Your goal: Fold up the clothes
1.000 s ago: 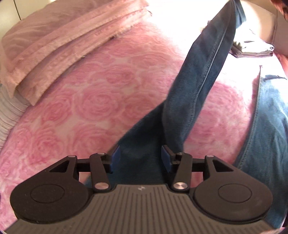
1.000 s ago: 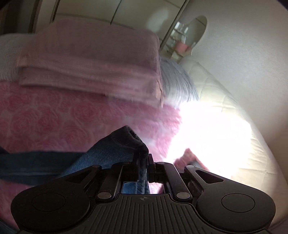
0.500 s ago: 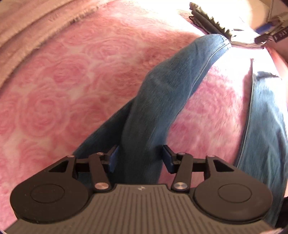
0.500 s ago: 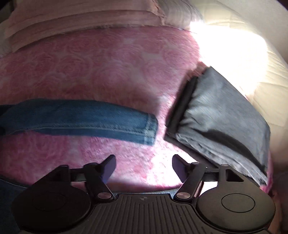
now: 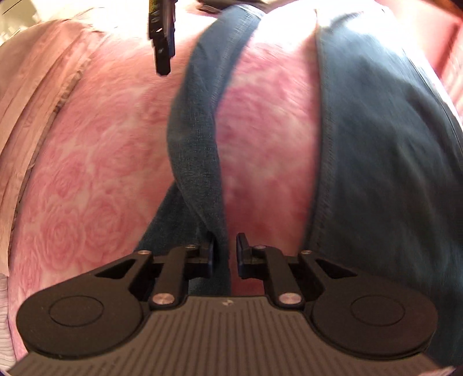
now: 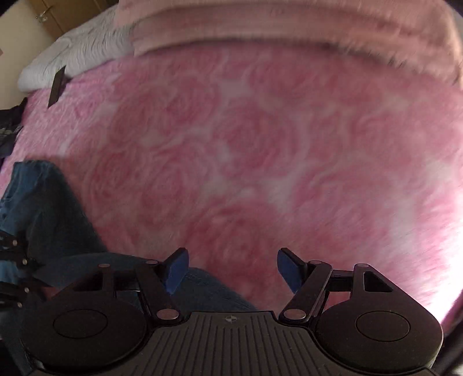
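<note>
While the left gripper (image 5: 225, 251) pinches a twisted jeans (image 5: 196, 138) leg over the rose-patterned pink blanket (image 5: 95, 162); right gripper (image 6: 231, 270) spread wide, empty.

You've got open pink blanket (image 6: 260, 144) right of the jeans (image 5: 196, 121); folded pink towels (image 6: 289, 26) block beyond them.
</note>
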Demonstrator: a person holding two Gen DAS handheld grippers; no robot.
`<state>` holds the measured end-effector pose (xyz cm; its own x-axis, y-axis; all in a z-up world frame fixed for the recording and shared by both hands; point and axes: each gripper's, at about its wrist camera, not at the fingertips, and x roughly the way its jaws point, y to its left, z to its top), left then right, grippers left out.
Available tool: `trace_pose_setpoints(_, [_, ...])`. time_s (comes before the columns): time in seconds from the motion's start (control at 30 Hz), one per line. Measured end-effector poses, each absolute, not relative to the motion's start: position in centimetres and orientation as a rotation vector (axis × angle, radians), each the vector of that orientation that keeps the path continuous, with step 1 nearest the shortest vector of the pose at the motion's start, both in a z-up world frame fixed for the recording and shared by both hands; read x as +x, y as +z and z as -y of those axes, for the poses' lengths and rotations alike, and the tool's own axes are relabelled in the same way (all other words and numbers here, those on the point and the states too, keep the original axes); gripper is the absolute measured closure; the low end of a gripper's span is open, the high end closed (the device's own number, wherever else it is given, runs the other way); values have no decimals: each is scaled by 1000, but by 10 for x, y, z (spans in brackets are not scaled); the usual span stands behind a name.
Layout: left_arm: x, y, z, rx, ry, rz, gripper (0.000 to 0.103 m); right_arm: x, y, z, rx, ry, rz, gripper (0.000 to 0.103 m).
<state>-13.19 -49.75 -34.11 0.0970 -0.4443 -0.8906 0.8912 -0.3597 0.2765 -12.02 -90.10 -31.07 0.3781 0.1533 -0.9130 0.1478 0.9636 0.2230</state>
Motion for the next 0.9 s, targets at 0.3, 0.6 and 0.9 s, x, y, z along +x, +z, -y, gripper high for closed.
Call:
trace_pose_setpoints(0.3, [-119, -340, 499, 1205, -1603, -640, 85, -214, -315, 862, 335, 101, -1369, 32])
trace_pose_setpoints(0.6, [-118, -320, 498, 1169, -1707, -660, 85, -277, -293, 849, 336, -24, -1351, 32])
trace_pose_setpoints(0.9, [-50, -305, 502, 1077, -1540, -691, 62, -220, -314, 878, 80, 148, -1394, 32])
